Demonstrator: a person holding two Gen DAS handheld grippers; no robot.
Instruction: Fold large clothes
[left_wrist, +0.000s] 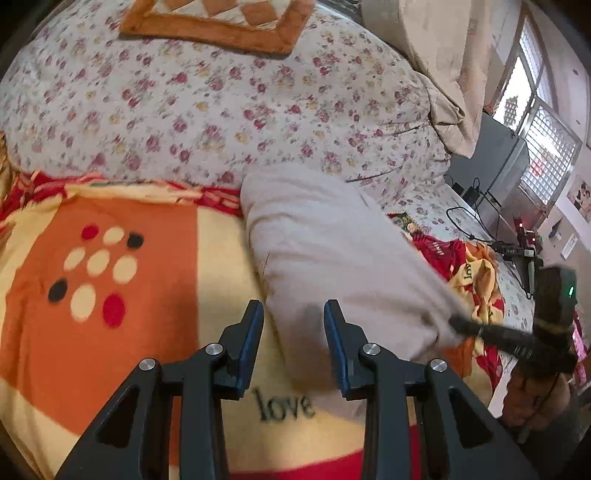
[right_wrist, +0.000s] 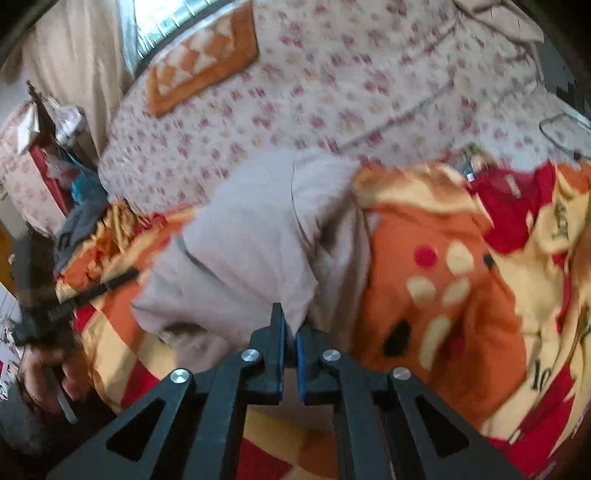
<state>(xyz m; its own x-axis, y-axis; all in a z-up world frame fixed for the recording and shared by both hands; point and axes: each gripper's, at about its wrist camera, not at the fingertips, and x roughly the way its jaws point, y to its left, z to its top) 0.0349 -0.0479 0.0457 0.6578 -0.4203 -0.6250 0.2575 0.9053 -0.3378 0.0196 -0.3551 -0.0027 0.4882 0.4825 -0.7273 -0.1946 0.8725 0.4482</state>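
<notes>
The left tool (left_wrist: 294, 332) hangs with jaws apart over a folded pale grey cloth garment (left_wrist: 332, 258), which lies on an orange, cream and red fleece blanket (left_wrist: 147, 295) (printed "love"); the right tool (left_wrist: 458, 325) pinches the garment's edge.

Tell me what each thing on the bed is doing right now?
Left gripper: open, holding nothing, hovering at the garment's edge.
Right gripper: shut on the beige garment's edge.
Beige garment: partly folded, bunched, lying on the blanket.
Orange blanket: spread flat.
Floral quilt: piled behind.

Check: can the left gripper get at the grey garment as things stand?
Probably yes. The left gripper is open, the grey garment lies just ahead on the blanket, and nothing sits between them.
</notes>
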